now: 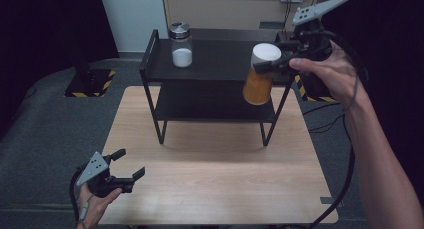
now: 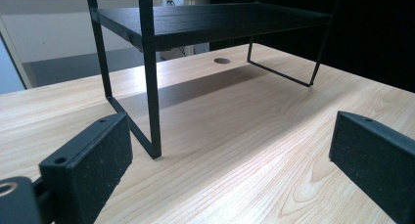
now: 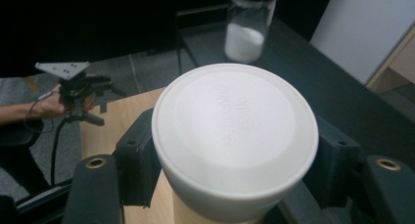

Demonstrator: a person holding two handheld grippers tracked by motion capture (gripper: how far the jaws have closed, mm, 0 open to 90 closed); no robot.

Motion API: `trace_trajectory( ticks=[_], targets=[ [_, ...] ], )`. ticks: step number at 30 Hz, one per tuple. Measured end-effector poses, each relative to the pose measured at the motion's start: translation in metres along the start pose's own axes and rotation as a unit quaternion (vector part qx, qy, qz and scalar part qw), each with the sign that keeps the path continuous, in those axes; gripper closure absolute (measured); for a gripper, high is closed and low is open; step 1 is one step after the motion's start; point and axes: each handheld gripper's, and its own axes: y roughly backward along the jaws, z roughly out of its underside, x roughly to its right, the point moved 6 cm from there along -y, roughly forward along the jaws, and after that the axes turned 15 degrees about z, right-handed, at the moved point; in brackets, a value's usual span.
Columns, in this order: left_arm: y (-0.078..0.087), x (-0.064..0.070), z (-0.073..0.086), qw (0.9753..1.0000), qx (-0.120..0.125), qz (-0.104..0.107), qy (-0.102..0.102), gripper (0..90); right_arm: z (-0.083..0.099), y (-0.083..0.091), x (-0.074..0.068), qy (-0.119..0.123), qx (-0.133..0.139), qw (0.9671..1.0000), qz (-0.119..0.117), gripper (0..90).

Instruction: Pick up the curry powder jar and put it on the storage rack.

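Left tool [image 1: 127,164]: rested low at the near left corner of the bench [image 1: 215,189], jaws spread wide with nothing between them; in its own view the bare wood and the rack's near leg lay ahead of it.

Rack [image 1: 150,64]: black two-shelf frame well ahead of the left tool, at the far side of the bench.

Glass jar [image 1: 181,44]: stood upright on the top shelf, metal lid up, white powder in its lower half; well to the left of the right tool, apart from it.

Orange jar [image 1: 258,84]: hung in the air at the rack's right end, just beside the top shelf's right edge, touching no shelf as far as I could tell.

Right tool [image 1: 272,59]: held high on the right, jaws pressed against the orange jar just under its white lid [image 3: 235,131], one jaw on each side.

Axis: the orange jar's long axis ran nearly upright with a slight tilt, lid on top and base down, hanging below the tool.

Progress: I judged the job to be placing the orange jar on the rack. The pickup and lift looked done.

Left to do: carry the jar over a shelf, set it down, part the jaws. Which shelf was meant I could not tell.
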Motion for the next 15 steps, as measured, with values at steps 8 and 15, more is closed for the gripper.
trace_trajectory(
  ticks=[8, 15],
  targets=[
    [0.002, 0.0, 0.001, 1.0, 0.004, -0.001, 0.002, 1.0, -0.028, -0.009, 0.016, -0.008, -0.003, 0.9997, 0.021, 34.0],
    [0.003, -0.002, 0.001, 1.0, 0.006, -0.001, 0.003, 1.0, -0.041, -0.023, 0.031, -0.02, -0.012, 0.9988, 0.044, 34.0]
  ],
)
